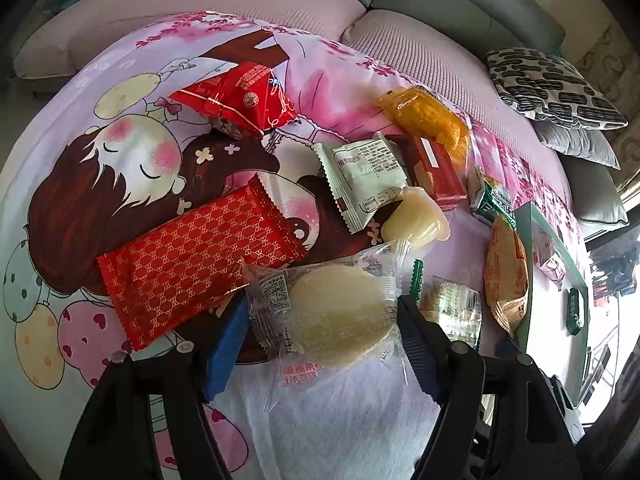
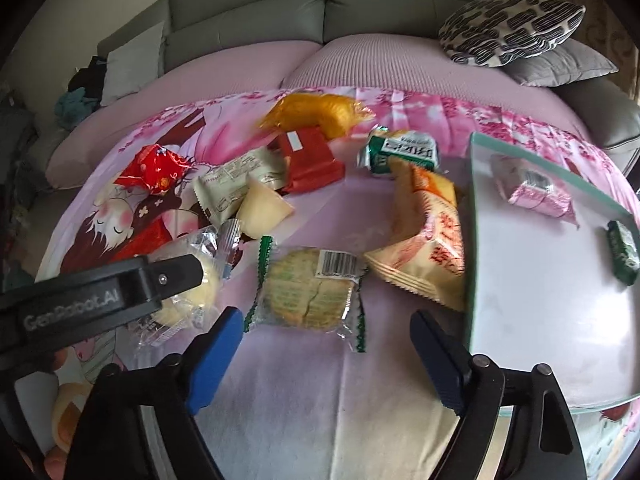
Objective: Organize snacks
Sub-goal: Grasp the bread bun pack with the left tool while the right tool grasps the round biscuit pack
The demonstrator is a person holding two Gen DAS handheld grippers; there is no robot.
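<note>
Snacks lie scattered over the middle of a printed cloth [image 1: 100, 184], with a glass tray [image 1: 532, 236] at its right edge.

Left wrist view: The left gripper [image 1: 320, 320] straddles a clear-wrapped pale cake [image 1: 336, 316]. The blue left pad sits against the wrapper's crimped left end; the right pad touches the wrapper's right side. Whether the pads press or only touch cannot be told. Risk: the film is loose and slick, so a grip on film alone could let the cake slide out on the lift. Risk: a red patterned pack [image 1: 196, 260] lies just beside the left pad, its corner under the wrapper, and could be dragged along. A jelly cup [image 1: 416, 220] rests just beyond the cake and could be knocked.

Right wrist view: The right gripper [image 2: 328, 344] stands open, nothing between its pads. A green-edged cracker pack [image 2: 308, 296] lies just ahead of the fingertips. Risk: the cracker looks cracked already; a hard squeeze would likely break it further. Risk: the right finger is close to the tray's near left edge and could strike the glass during closing. Risk: the left gripper's body is near on the left, so the two tools could collide. An orange pack [image 2: 428, 232] leans against the tray's left edge. A pink pack [image 2: 532, 192] and a green pack [image 2: 624, 256] already lie on the tray.

Surface and room: The cloth covers a pink cushion of a grey sofa [image 2: 360, 12]. A patterned pillow [image 2: 512, 28] sits at the right.
</note>
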